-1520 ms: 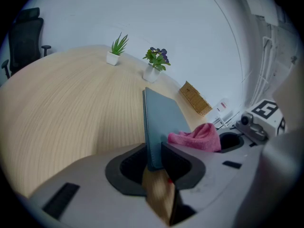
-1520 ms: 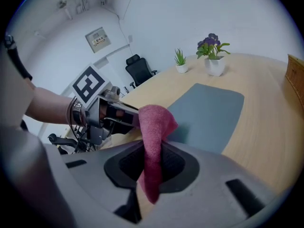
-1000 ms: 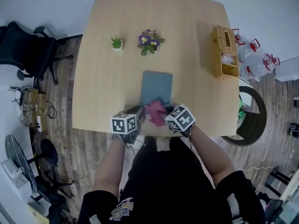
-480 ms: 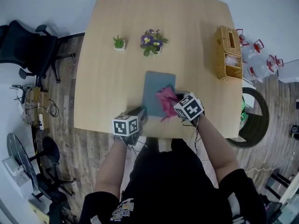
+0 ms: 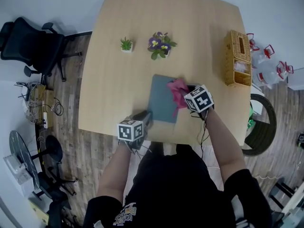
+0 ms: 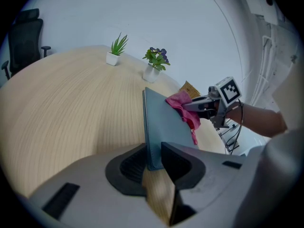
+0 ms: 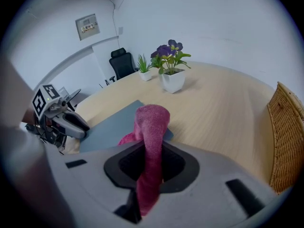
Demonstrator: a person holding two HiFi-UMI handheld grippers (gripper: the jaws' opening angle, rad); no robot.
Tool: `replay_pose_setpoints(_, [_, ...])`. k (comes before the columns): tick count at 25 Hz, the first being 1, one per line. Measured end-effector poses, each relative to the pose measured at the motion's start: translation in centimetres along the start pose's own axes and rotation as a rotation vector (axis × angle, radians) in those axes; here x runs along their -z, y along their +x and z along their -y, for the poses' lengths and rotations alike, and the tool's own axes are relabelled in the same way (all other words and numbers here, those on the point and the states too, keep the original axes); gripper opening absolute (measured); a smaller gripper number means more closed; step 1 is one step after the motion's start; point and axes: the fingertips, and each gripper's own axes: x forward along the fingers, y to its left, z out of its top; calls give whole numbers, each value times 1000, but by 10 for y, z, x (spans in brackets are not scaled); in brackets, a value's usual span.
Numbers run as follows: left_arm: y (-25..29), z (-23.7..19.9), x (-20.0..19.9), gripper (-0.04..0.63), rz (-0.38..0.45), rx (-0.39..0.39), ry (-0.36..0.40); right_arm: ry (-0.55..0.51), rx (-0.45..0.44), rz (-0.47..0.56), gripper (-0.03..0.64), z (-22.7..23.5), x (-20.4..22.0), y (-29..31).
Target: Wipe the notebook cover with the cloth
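Observation:
A grey-blue notebook (image 5: 162,101) lies on the wooden table (image 5: 114,89) near its front edge. My left gripper (image 5: 146,117) is shut on the notebook's near left corner, and the left gripper view shows the cover's edge (image 6: 153,148) pinched between the jaws. My right gripper (image 5: 186,92) is shut on a pink cloth (image 5: 177,90), which rests on the far right part of the cover. In the right gripper view the cloth (image 7: 152,122) rises between the jaws over the notebook (image 7: 111,127).
A small green plant (image 5: 126,44) and a purple-flowered pot plant (image 5: 160,42) stand behind the notebook. A wicker basket (image 5: 237,58) sits at the table's right edge. An office chair (image 5: 28,46) is on the floor to the left.
My right gripper has carried the pink cloth from the notebook's near edge up along the cover toward its far right. The left gripper stays on the same corner.

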Motion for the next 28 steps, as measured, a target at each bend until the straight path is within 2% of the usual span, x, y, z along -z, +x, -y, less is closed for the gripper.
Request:
replay_pose_setpoints(5, [-2,0,-3,89,4,-4,2,48,37,35,69,18,-10,3])
replay_pose_setpoints(13, [-1,0,-3,89,11,-14,8,163,161,150,67,48,-23,-2])
replay_pose_setpoints(20, [-1,-1,-3,89,19,-10,10,187,139,310,66,44,-37,-33])
replay_pose_setpoints(24, [-2,-2,-3,90,36,-12,5,199,83,371,66,34,-45,-54])
replay_pose_setpoints(28, [-12,1,-9,89,106,-36,-33,190,7,419,67,19,-51,-73])
